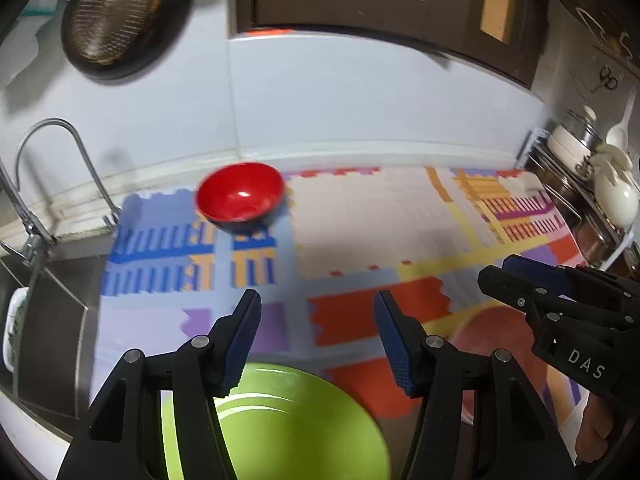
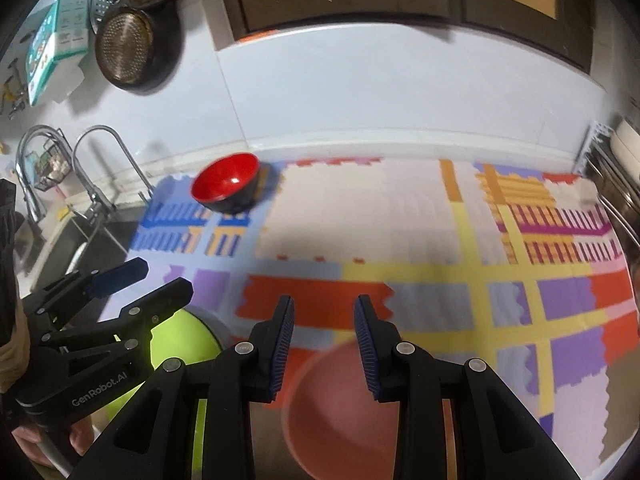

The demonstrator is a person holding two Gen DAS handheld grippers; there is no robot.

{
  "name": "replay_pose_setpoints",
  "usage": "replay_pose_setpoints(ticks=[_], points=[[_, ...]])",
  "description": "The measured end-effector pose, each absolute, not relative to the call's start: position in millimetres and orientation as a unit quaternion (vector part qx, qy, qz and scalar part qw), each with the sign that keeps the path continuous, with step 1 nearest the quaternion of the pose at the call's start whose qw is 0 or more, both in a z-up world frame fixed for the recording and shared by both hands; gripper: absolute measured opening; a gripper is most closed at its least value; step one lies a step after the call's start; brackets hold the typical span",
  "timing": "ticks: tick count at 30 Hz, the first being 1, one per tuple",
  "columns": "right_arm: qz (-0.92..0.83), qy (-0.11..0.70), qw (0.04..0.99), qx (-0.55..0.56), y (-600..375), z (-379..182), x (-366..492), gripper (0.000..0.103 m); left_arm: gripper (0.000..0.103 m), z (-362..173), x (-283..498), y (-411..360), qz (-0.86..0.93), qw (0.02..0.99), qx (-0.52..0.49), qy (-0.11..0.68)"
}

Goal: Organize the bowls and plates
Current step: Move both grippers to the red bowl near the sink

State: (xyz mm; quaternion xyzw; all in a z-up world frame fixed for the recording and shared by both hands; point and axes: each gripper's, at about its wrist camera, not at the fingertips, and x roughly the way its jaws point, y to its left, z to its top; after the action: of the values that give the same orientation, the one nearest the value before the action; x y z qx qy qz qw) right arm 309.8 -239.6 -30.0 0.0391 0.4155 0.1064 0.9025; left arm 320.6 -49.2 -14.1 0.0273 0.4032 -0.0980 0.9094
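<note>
1. the left gripper (image 1: 318, 336) is seen with its jaws spread wide and nothing held between them; it hangs just above the green plate (image 1: 280, 424), whose far rim lies below and between the fingers.
2. the right gripper (image 2: 324, 344) is likewise held wide and empty, poised over the brownish-pink plate (image 2: 344, 412), which lies just beside the green plate on the near part of the patterned mat (image 2: 420, 220).
3. both plates are judged to be rigid, glossy and fairly light, probably plastic or melamine, though this cannot be confirmed; their smooth surface is expected to be slippery against the ribbed pads.
4. a flat plate is best taken at the rim, with one finger slid under the lip and one above; the soft mat may give a little, which should help a finger get beneath the edge.
5. the red bowl (image 1: 240, 194) is found well apart from both grippers, at the far left of the mat near the wall and the faucet (image 1: 60, 168).
6. the bowl appears stiff and light, with a shiny red inside and dark outside; its wall is best pinched at the rim, one finger inside and one outside, since a hold across the round body would likely slip.
</note>
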Motion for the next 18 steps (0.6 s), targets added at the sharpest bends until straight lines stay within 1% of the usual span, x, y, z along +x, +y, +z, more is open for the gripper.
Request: replay_pose_setpoints(ticks=[9, 18], points=[[0.105, 0.393, 0.911, 0.058, -187, -18, 338, 0.032, 0.058, -2, 351, 12, -0.074, 0.919, 0.036, 0.385], [0.105, 0.386, 0.914, 0.066, -136, -20, 375, 0.032, 0.058, -10, 392, 60, -0.06, 0.921, 0.046, 0.383]])
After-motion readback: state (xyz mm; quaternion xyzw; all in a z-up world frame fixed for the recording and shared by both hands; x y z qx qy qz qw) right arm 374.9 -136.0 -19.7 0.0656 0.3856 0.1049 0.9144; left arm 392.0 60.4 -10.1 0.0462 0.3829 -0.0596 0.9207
